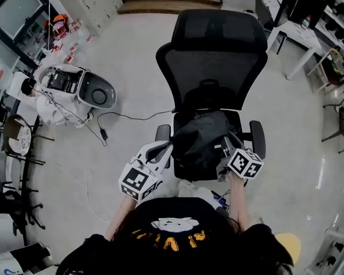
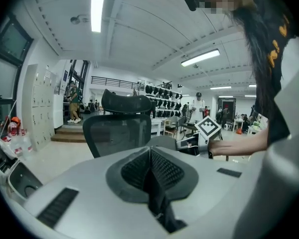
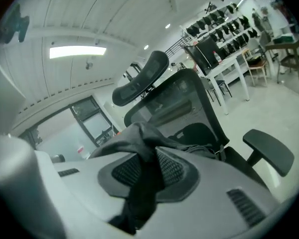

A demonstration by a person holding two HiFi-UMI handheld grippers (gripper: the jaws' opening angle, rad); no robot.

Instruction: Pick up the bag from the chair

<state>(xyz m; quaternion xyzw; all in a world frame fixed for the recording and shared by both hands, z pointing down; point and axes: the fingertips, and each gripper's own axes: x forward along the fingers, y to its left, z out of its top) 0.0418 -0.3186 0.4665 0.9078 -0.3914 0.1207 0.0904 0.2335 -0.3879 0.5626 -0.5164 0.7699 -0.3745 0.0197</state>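
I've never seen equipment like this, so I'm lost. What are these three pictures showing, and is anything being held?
A person stands over an office chair, gripping a two-jawed tool in each hand. The head view looks down from a camera on the person's head; the other two cameras ride on the tools. A black bag lies on the seat. The right tool is clamped on the bag's fabric. The left tool is closed, with nothing in it.
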